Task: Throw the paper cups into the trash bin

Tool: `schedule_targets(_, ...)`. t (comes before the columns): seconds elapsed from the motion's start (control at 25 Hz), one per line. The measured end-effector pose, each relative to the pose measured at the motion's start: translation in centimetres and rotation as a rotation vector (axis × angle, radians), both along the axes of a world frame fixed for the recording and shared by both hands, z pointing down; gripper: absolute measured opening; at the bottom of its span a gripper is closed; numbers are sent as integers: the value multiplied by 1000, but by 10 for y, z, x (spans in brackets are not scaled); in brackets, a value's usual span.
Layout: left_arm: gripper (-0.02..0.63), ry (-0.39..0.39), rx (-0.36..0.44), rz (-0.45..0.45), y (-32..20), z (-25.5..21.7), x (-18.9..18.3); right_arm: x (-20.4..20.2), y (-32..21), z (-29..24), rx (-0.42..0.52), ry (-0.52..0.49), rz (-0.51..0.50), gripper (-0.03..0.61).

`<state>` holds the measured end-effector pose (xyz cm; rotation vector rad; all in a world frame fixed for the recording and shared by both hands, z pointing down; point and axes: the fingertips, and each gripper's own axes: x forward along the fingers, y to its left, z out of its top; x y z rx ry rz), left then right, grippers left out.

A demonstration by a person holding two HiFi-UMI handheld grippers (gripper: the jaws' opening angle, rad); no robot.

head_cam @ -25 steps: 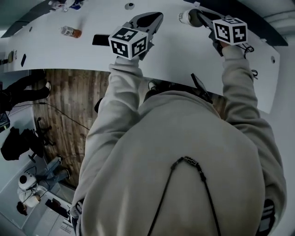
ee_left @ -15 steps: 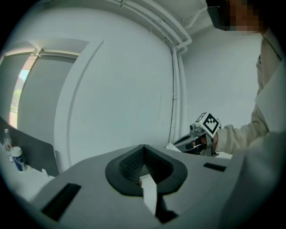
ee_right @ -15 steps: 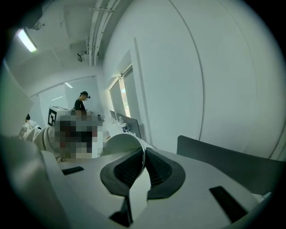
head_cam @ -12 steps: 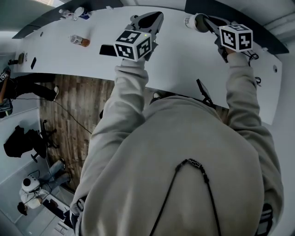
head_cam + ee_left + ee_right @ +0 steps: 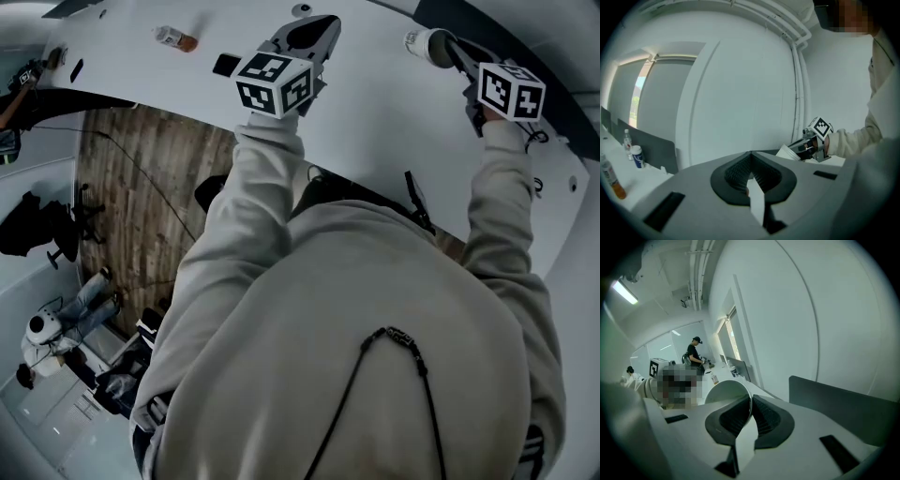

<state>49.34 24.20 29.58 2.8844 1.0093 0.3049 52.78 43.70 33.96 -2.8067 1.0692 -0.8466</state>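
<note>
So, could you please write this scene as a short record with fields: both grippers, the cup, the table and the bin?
left gripper: jaws together, nothing between them
right gripper: shut on the rim wall of the paper cup
paper cup: white, tipped on its side, its open mouth facing the right gripper view
table: white; a bottle and a flat dark thing are on it, away from both grippers
trash bin: in no view

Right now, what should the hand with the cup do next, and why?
Probably keep the right gripper shut on the cup and carry it away from the table to look for the bin: the jaws pinch the cup's rim, and no bin is in view.
</note>
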Motion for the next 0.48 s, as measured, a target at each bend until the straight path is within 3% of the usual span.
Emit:
schedule_targets(0.16, 3, -56, 32, -157, -80, 25, 2, 30, -60, 29, 35, -39, -127, 40)
schedule_targets(0.48, 3, -93, 48, -496, -250, 45, -111, -18, -224, 61, 59, -75, -400, 41)
